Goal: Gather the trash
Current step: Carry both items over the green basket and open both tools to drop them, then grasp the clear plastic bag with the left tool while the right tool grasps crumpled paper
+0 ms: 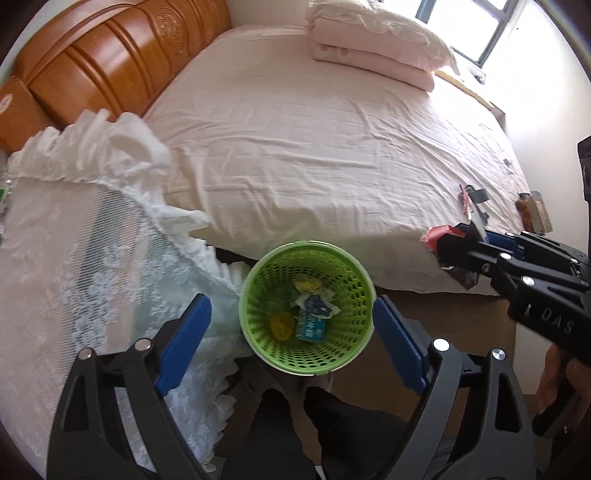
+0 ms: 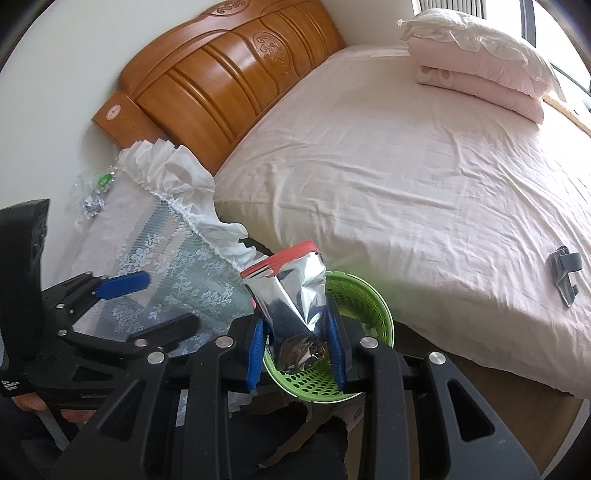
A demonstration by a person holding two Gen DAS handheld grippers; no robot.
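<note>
- The left gripper (image 1: 291, 321) is held with jaws spread wide and empty above the green basket (image 1: 258, 295)
- A silver foil pouch (image 2: 291, 295) is clamped by the right gripper (image 2: 295, 332) over the basket rim, beside the bed (image 2: 406, 166)

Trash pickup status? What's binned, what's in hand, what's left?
Done: several wrappers lie in the green basket. In hand: right gripper clamps a foil pouch above it; left gripper is open, empty. Left: grey scrap and more litter on the bed.

- Bed (image 1: 295, 147), pale pink sheet, carved wooden headboard (image 2: 221, 74).
- Folded bedding (image 1: 376, 44) near bright window (image 1: 465, 26).
- Lace-covered nightstand (image 2: 155, 236) beside bed.
</note>
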